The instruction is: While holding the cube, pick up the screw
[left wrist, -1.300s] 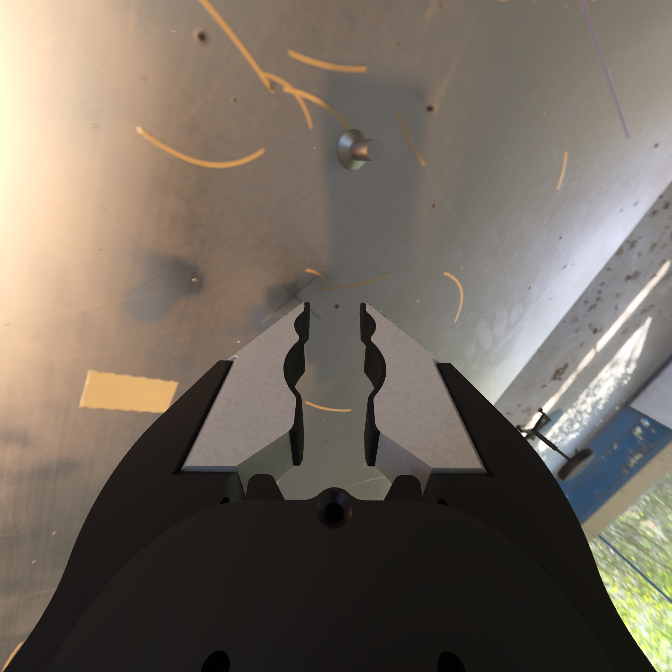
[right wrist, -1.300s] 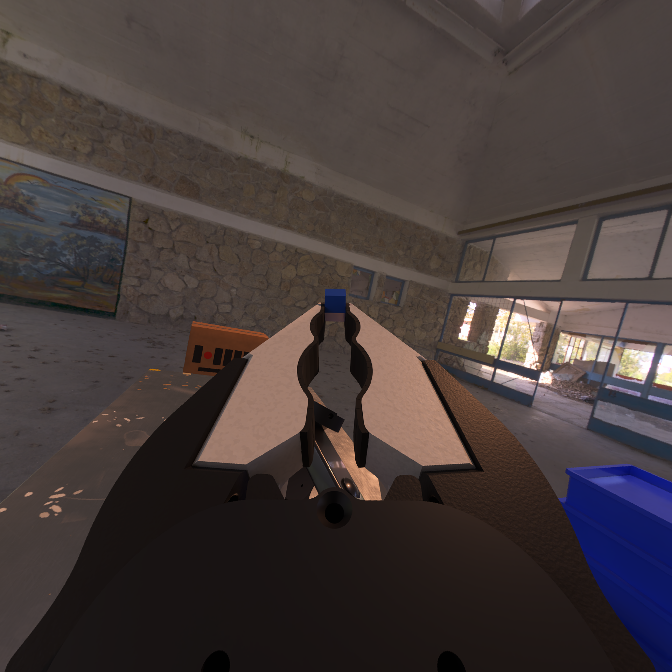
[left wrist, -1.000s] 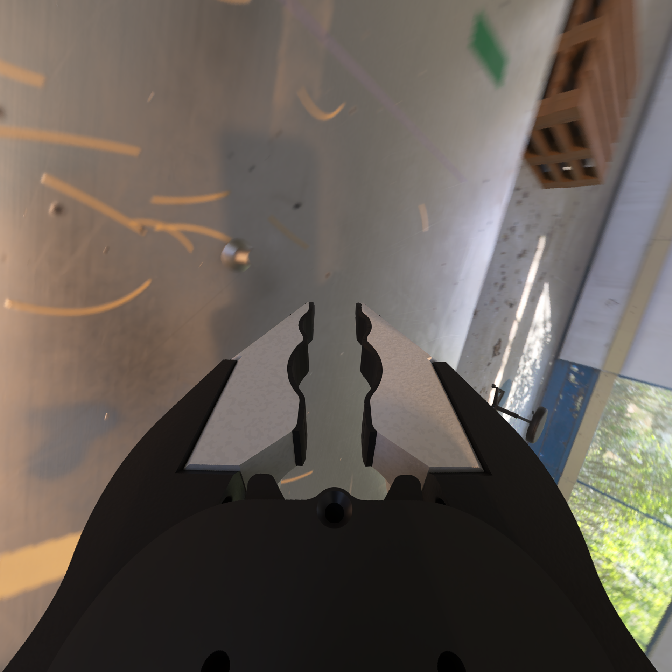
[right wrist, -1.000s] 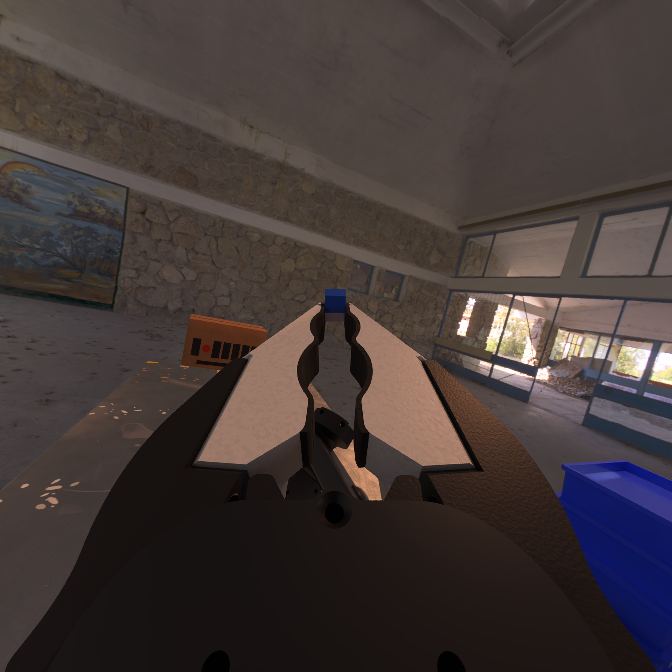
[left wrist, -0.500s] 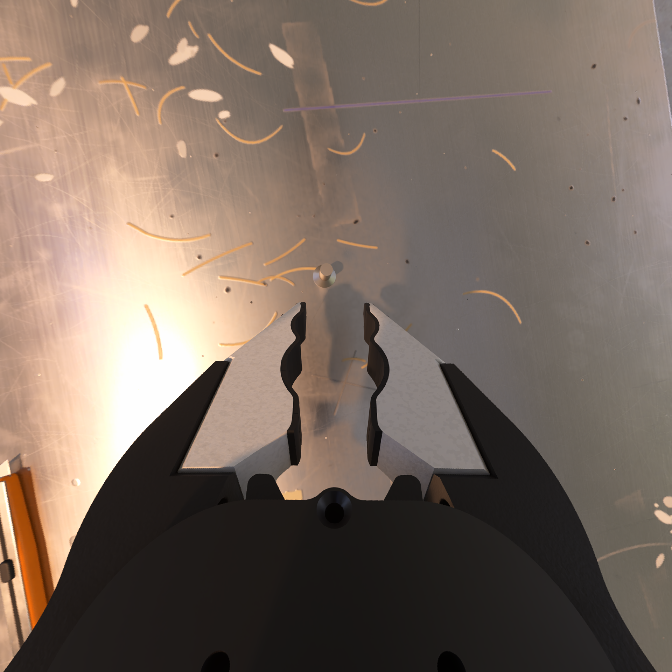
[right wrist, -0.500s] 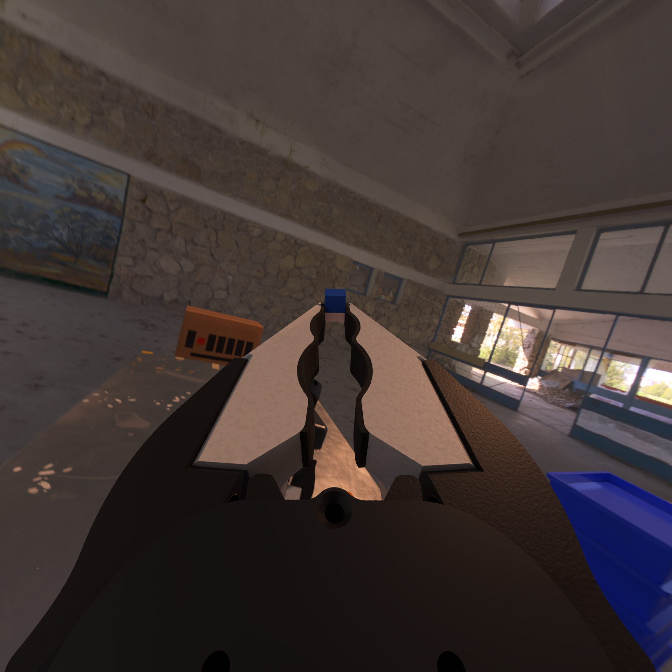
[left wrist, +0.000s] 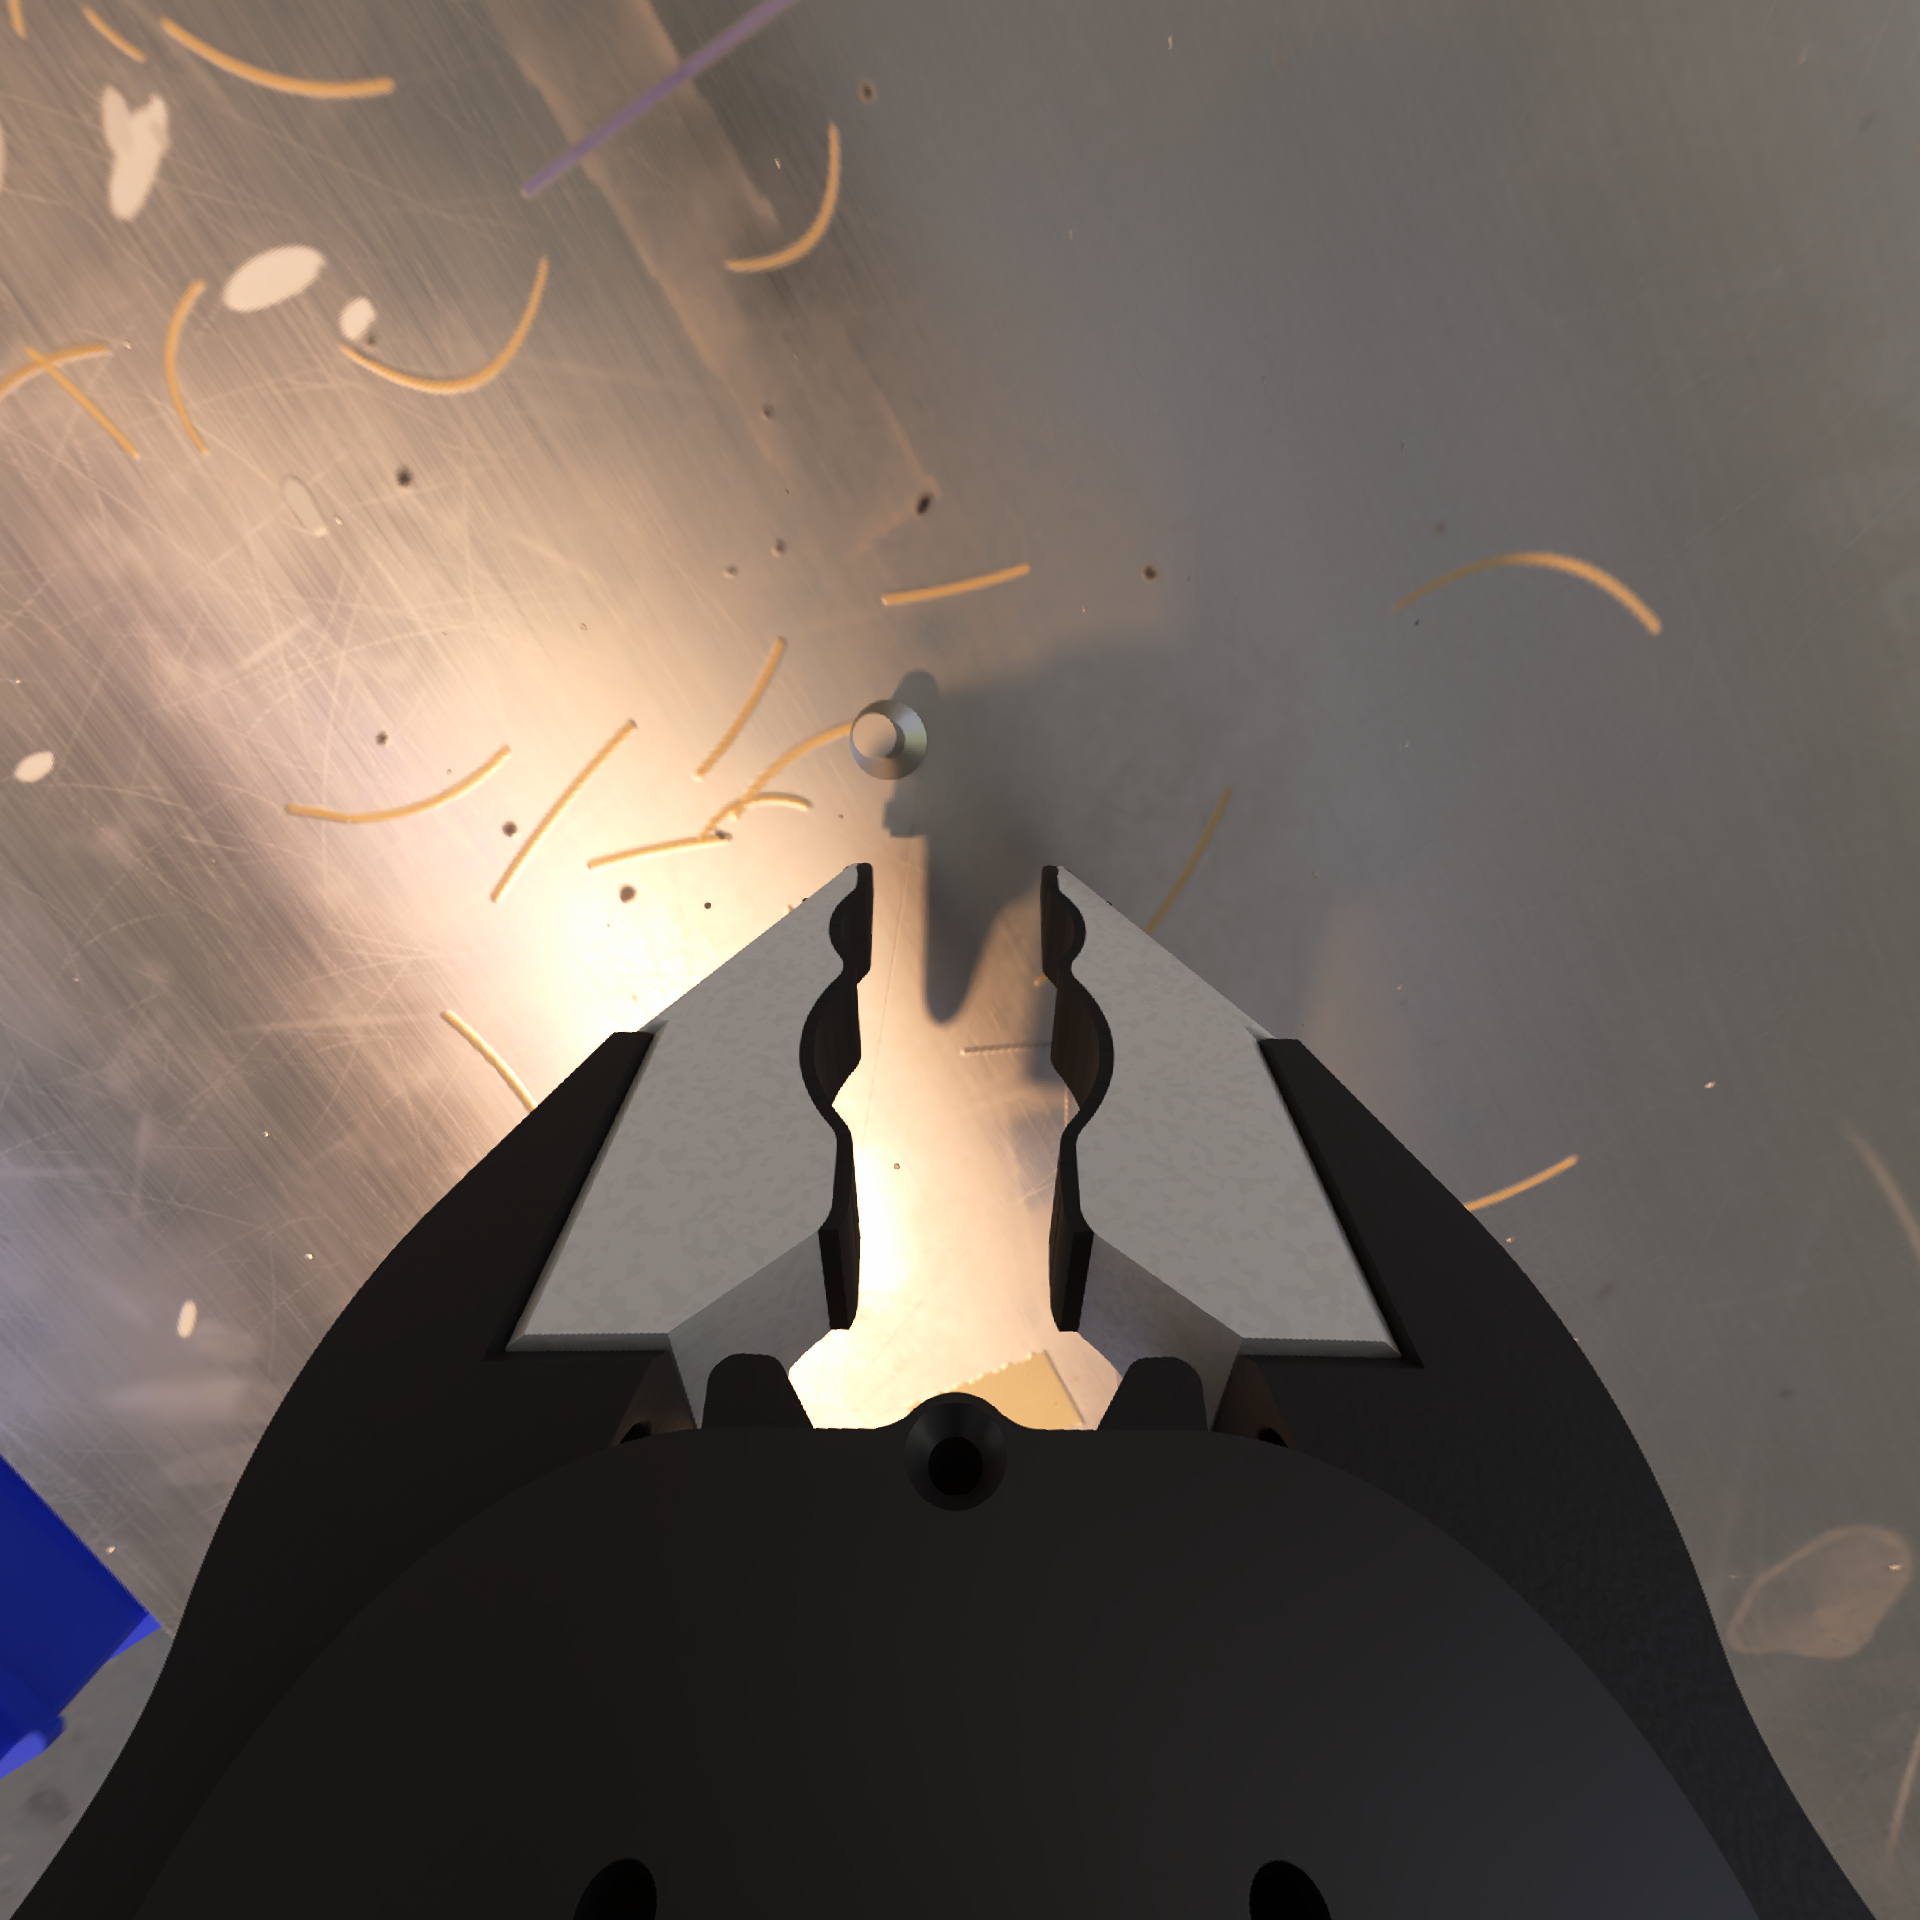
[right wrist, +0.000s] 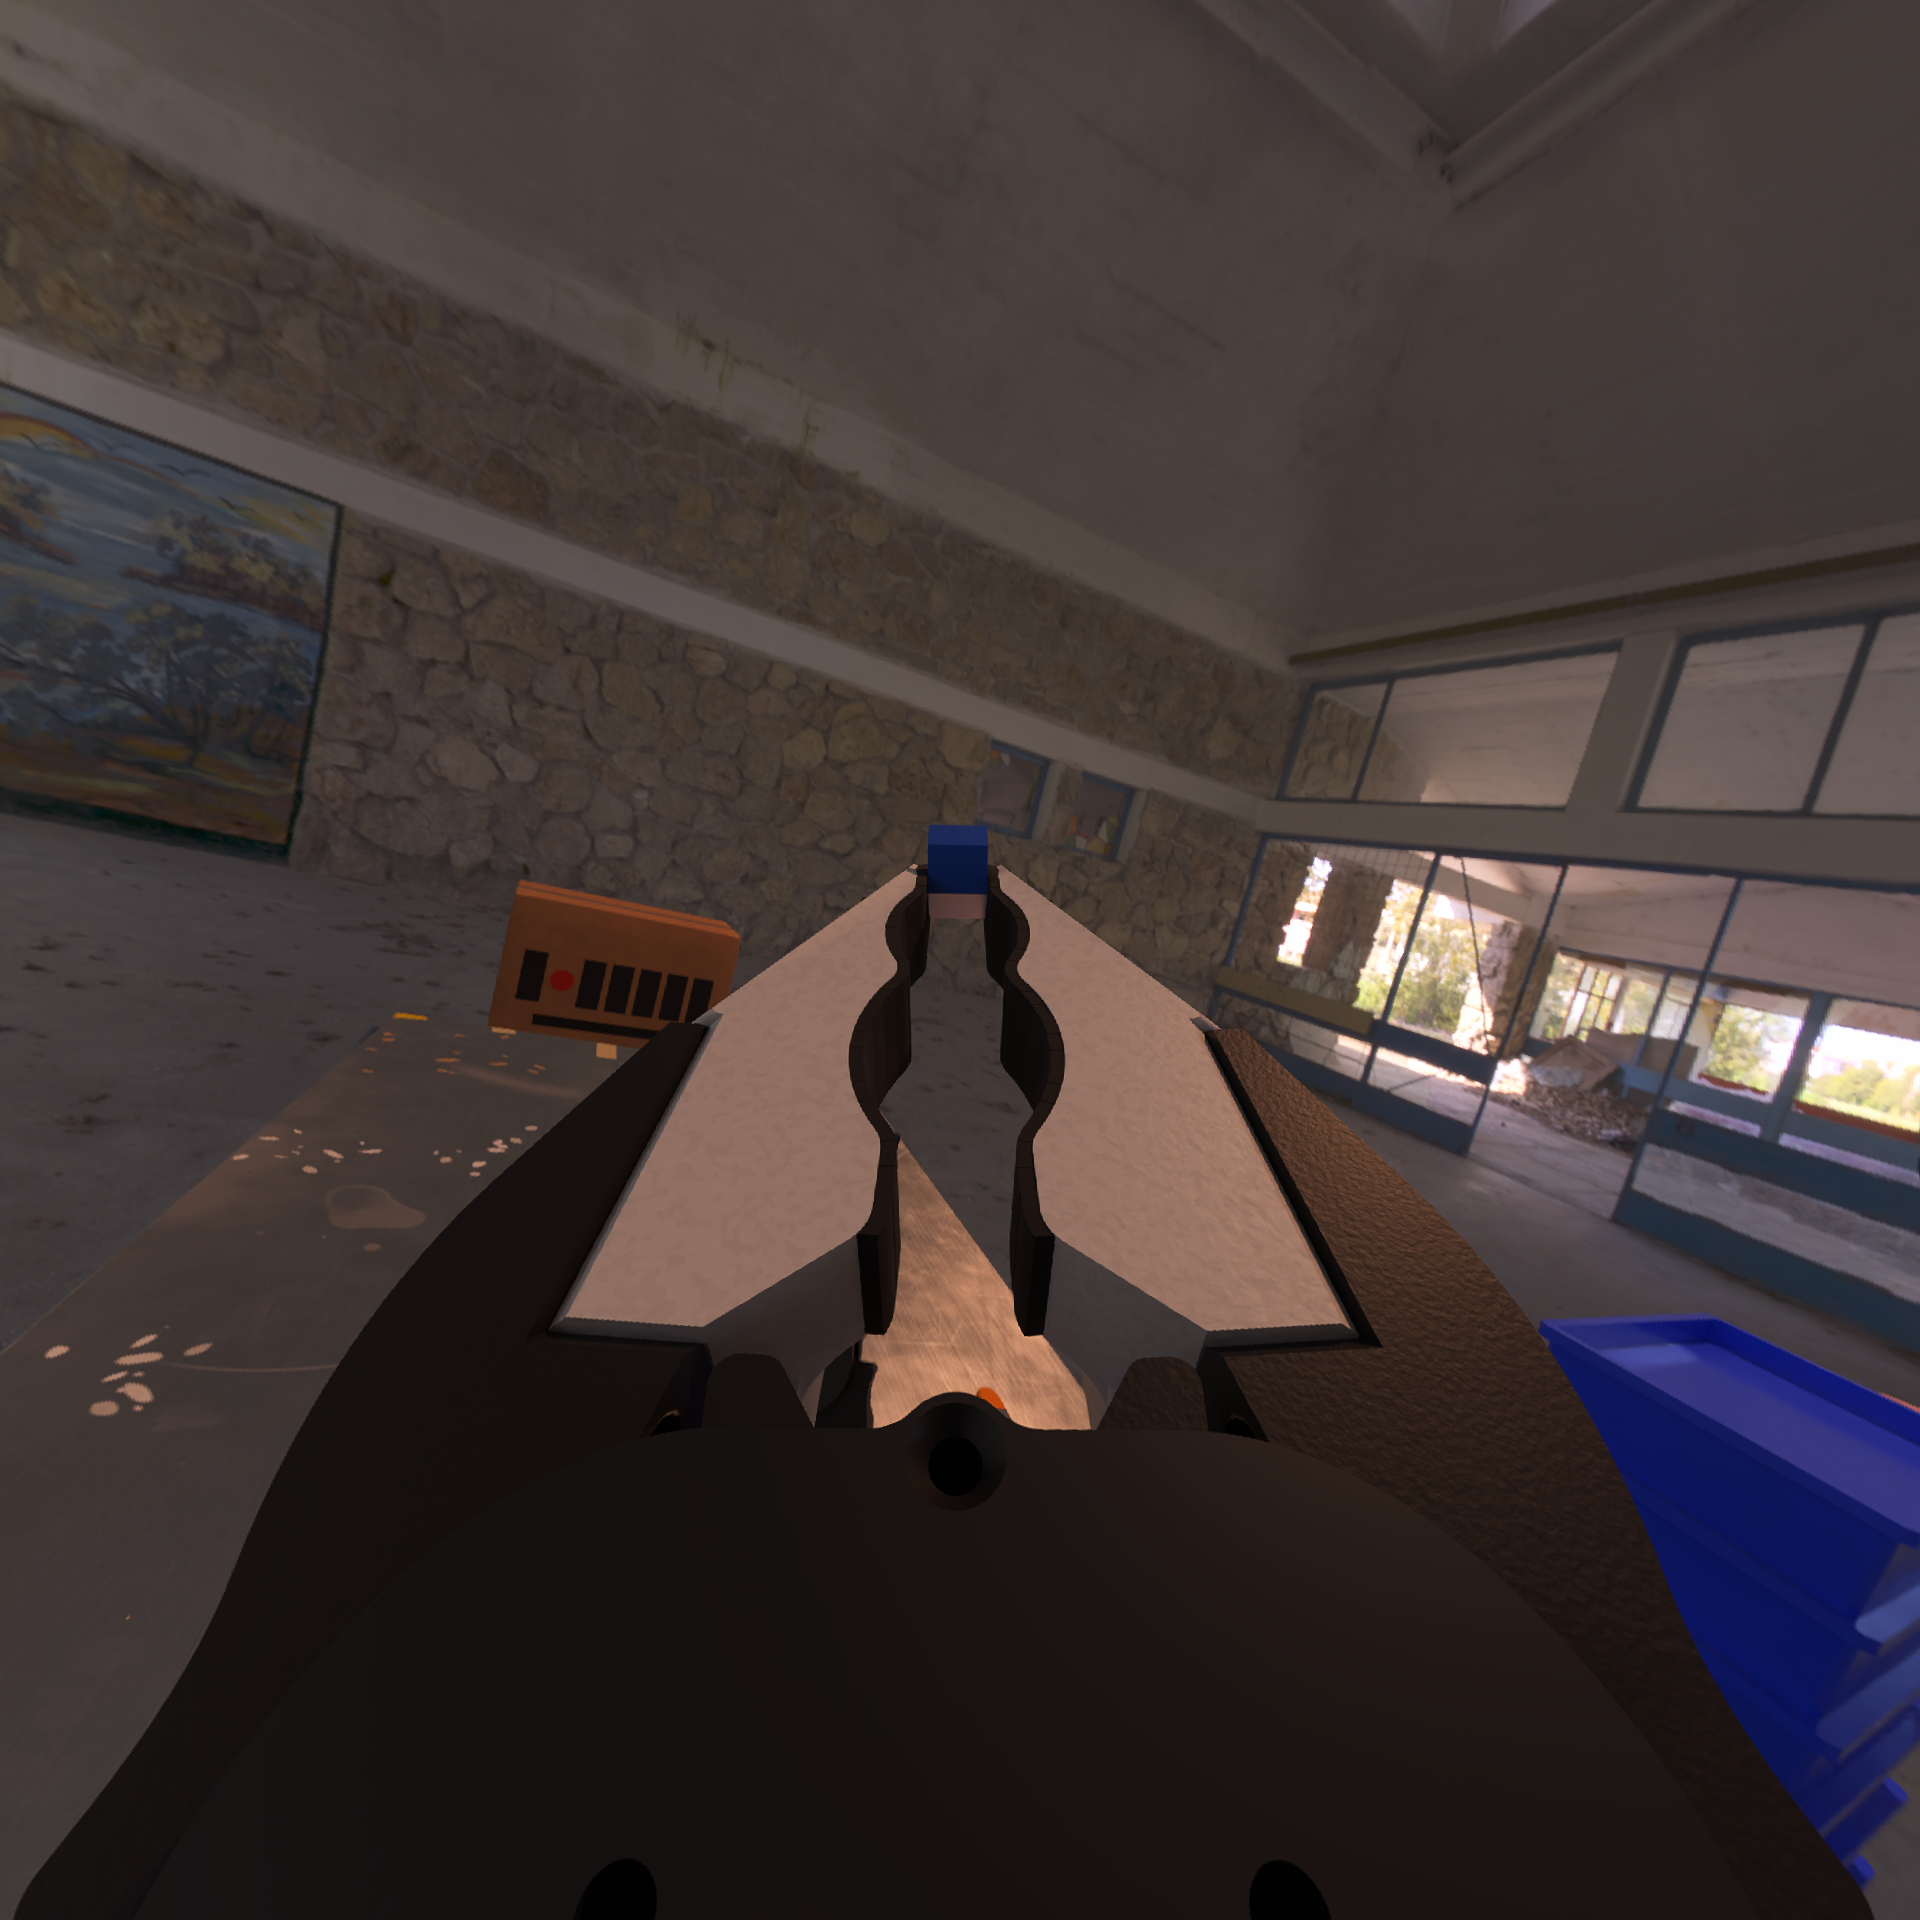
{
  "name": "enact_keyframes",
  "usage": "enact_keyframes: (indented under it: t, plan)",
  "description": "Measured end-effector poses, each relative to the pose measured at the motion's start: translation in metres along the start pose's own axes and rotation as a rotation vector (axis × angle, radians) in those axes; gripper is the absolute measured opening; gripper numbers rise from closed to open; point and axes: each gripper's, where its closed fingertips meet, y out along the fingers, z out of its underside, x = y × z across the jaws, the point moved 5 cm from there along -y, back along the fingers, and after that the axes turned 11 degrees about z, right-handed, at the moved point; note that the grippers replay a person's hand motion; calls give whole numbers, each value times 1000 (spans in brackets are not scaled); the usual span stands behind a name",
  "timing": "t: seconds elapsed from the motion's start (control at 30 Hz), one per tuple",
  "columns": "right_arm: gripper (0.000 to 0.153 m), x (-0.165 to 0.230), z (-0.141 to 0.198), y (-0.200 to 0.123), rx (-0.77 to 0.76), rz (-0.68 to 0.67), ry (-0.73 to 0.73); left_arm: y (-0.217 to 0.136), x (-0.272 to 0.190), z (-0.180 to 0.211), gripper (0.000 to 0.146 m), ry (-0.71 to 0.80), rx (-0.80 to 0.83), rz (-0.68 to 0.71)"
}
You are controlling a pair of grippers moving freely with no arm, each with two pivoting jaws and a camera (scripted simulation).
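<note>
In the left wrist view a small silver screw (left wrist: 887,739) stands on its head, shank up, on the scratched metal table (left wrist: 1455,416). My left gripper (left wrist: 957,883) points down at the table, open and empty, its tips just short of the screw and slightly right of it. In the right wrist view my right gripper (right wrist: 956,883) is raised and level, shut on a small blue cube (right wrist: 956,858) pinched at its very tips.
A blue bin shows at the right edge of the right wrist view (right wrist: 1756,1538) and as a corner at the lower left of the left wrist view (left wrist: 52,1642). An orange-brown box (right wrist: 613,966) stands at the table's far end. Yellow curved marks and pale spots cover the tabletop.
My left gripper has swung round and dropped closer over the screw, which looks larger and sits just ahead of the tips. The right gripper holds the cube almost still, tilting slightly.
</note>
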Motion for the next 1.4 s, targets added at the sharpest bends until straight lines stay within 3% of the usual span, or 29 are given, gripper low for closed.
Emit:
enact_keyframes:
  t: [0.17, 0.3, 0.5, 0.67, 0.87, 0.97, 1.03, 1.17, 1.3, 1.4]
  plan:
    - [9, 0, -9, -5, -60, -34, 29, 5, -1, -2, 26, 49, -8, -72]
    - [9, -4, -17, -11, -128, -74, 145, 9, -4, -7, 14, 61, -16, -121]
    - [9, -8, -30, -23, -221, -163, 300, 10, -9, -4, 10, 33, -18, -166]
    - [9, -9, -33, -27, -220, -159, 306, 11, -8, -5, 25, -130, -55, -186]
    - [9, -11, -33, -29, -213, -157, 303, 16, -5, -16, 26, -467, -133, -353]
    - [9, -13, -33, -30, -226, -153, 322, 18, 0, -22, 28, -667, -235, -352]
    - [9, -14, -32, -31, -230, -150, 327, 16, 1, -23, 29, -711, -284, -335]
    - [9, -15, -32, -34, -216, -140, 312, -2, -4, -21, 33, -599, -363, -307]
    - [9, -18, -32, -36, -204, -121, 289, -13, -5, -13, 36, -396, -300, -305]
    - [9, -20, -30, -37, -193, -108, 284, -8, -3, -12, 39, -334, -255, -231]
